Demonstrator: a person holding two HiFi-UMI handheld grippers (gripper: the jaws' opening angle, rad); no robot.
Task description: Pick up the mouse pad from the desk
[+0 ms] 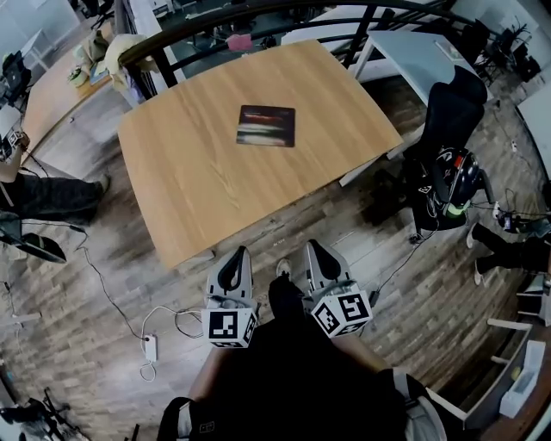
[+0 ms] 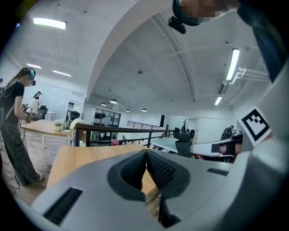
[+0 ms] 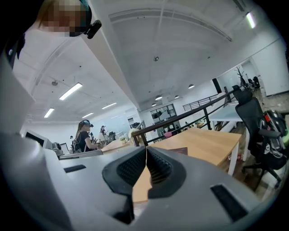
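A dark mouse pad (image 1: 266, 126) with a streaked print lies flat near the middle of the wooden desk (image 1: 189, 181). Both grippers hang short of the desk's near edge, over the floor, side by side. My left gripper (image 1: 238, 253) is shut with nothing between its jaws, and so is my right gripper (image 1: 311, 248). In the right gripper view the mouse pad (image 3: 179, 150) shows as a thin dark strip just past the shut jaws (image 3: 146, 149). In the left gripper view the shut jaws (image 2: 146, 152) point at the desk top (image 2: 76, 159); the pad is hidden there.
A black office chair (image 1: 448, 146) with a helmet on it stands right of the desk. A dark railing (image 1: 258, 21) runs behind the desk. Cables and a power adapter (image 1: 151, 347) lie on the wood floor at the left. A person (image 2: 13, 131) stands at another table.
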